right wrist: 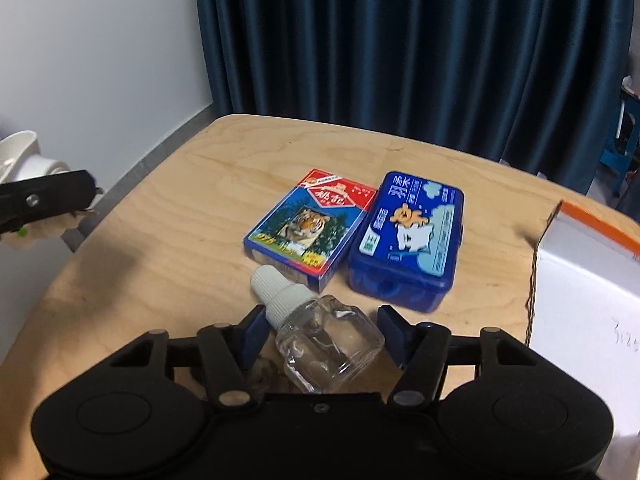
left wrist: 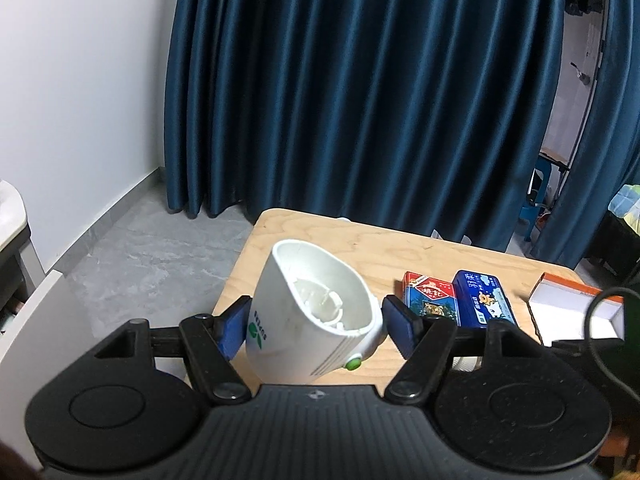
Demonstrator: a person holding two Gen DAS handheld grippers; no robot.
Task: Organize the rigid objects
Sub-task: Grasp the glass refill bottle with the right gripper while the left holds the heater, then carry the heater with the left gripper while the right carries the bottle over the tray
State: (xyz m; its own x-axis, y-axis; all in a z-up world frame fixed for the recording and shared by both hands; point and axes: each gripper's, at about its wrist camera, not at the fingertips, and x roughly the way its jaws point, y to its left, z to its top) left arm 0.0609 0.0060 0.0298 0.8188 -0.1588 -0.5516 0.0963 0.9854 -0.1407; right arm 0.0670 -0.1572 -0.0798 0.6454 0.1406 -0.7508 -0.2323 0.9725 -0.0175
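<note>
Right now your left gripper is clamped on a white plastic device, pads on both sides, held tilted above the wooden table. Your right gripper sits about half open w/ a small clear glass bottle lying between the pads; I can't tell if they actually press it.

Risks: the bottle lies skewed, white cap toward 11 o'clock, so closing could pinch a corner and squirt it out, or nudge it into the tiger card box at 12 o'clock. Glass is slick, too. The blue tin sits at 1 o'clock, touching the card box or just beside it.

Hidden: the white cardboard box at 3 o'clock is cut off, interior unseen. The bottle's contents are unclear.
</note>
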